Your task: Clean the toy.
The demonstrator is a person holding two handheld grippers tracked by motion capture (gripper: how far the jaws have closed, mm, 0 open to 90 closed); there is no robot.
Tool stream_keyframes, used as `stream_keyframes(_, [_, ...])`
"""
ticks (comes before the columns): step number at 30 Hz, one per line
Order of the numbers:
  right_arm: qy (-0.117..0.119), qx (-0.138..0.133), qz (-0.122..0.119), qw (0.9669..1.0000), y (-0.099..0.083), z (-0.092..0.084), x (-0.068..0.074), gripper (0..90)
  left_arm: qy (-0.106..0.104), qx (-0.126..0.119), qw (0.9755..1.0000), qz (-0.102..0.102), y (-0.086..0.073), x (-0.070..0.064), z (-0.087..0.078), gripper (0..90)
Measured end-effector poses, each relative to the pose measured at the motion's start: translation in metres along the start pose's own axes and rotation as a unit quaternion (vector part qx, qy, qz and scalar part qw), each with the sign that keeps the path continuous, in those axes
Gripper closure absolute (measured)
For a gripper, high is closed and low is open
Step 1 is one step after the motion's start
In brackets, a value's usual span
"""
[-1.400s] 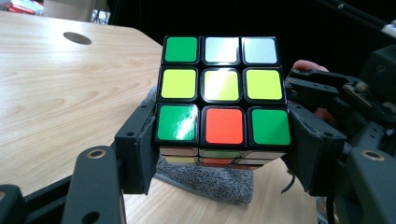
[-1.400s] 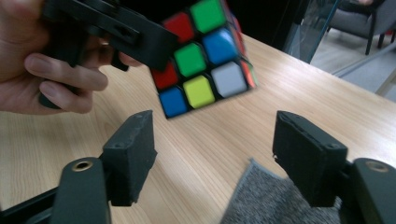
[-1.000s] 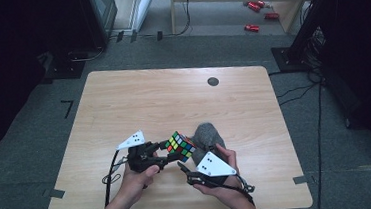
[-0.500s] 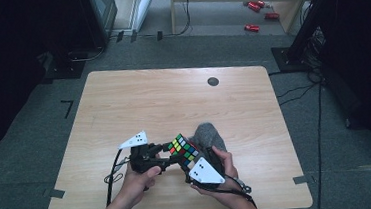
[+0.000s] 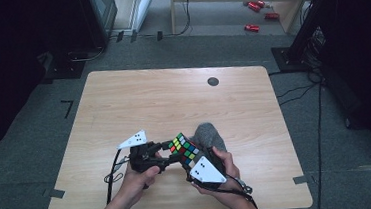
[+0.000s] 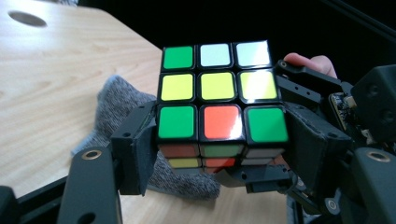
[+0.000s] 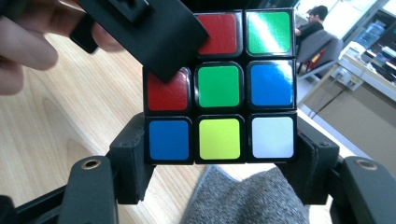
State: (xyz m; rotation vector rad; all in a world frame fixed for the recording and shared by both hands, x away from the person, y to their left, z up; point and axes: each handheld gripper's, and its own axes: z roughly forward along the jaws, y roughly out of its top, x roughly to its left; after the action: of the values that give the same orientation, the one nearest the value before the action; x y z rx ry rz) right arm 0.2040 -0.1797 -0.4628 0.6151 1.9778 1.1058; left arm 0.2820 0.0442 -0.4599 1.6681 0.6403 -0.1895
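Note:
A scrambled Rubik's cube (image 5: 184,147) is held a little above the table's near edge, between both grippers. My left gripper (image 5: 163,155) comes at it from the left. In the left gripper view its jaws clamp the cube's (image 6: 217,93) lowest layer from both sides. They have just been opening slightly, with the cube still between them and touching the pads. My right gripper (image 5: 198,159) grips the cube (image 7: 219,88) by its bottom layer, and its jaws have just been closing onto it. One left-gripper jaw covers the cube's upper left corner in the right gripper view.
A grey cloth (image 5: 208,134) lies on the wooden table (image 5: 173,100) right behind and under the cube. A dark round grommet (image 5: 213,81) sits at the far right of the table. Cables trail from both grippers toward the near edge.
The right gripper's grey plate has shifted slightly in toward the cube. The cube and both hands stay at about the same spot.

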Motion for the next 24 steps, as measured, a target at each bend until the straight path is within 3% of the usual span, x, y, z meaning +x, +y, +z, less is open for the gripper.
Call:
stream_keyframes(4, [-0.008, 0.013, 0.023, 0.9996, -0.002, 0.001, -0.009, 34.3, 0.013, -0.015, 0.9998, 0.008, 0.003, 0.002, -0.007, 26.1])
stream_keyframes(7, [-0.002, 0.021, 0.057, 0.9981, -0.004, 0.002, -0.019, 34.3, 0.034, -0.019, 0.9991, 0.015, 0.005, 0.006, -0.014, 20.5])
stream_keyframes(11, [0.008, 0.027, 0.116, 0.9929, 0.001, 0.0, -0.035, 34.2, 0.074, -0.019, 0.9963, 0.04, 0.009, 0.007, -0.019, 15.2])
stream_keyframes(14, [0.015, 0.03, 0.156, 0.9872, 0.008, 0.0, -0.047, 34.2, 0.101, -0.027, 0.9923, 0.066, 0.011, 0.005, -0.02, 13.8])
stream_keyframes(17, [0.015, 0.044, 0.159, 0.9862, 0.015, 0.001, -0.056, 34.2, 0.131, -0.009, 0.9843, 0.118, 0.011, 0.0, -0.02, 12.3])
stream_keyframes(18, [0.015, 0.047, 0.166, 0.9849, 0.018, 0.001, -0.059, 34.2, 0.133, -0.008, 0.9826, 0.129, 0.011, -0.002, -0.021, 11.9])
stream_keyframes(19, [0.021, 0.045, 0.177, 0.983, 0.019, 0.001, -0.062, 34.2, 0.135, -0.006, 0.9792, 0.151, 0.009, -0.005, -0.021, 11.3])
stream_keyframes(21, [0.03, 0.044, 0.198, 0.9787, 0.021, 0.0, -0.066, 34.2, 0.149, -0.002, 0.9696, 0.194, 0.003, -0.011, -0.019, 11.0])
stream_keyframes(22, [0.039, 0.045, 0.214, 0.9749, 0.02, -0.001, -0.067, 34.1, 0.153, 0.0, 0.9669, 0.204, 0.001, -0.012, -0.017, 11.1])
stream_keyframes(23, [0.042, 0.043, 0.22, 0.9737, 0.02, -0.001, -0.067, 34.1, 0.164, 0.011, 0.9601, 0.227, -0.002, -0.015, -0.013, 11.1])
stream_keyframes(24, [0.049, 0.037, 0.238, 0.9694, 0.018, -0.002, -0.067, 34.1, 0.174, 0.021, 0.9518, 0.252, -0.007, -0.018, -0.008, 11.1])
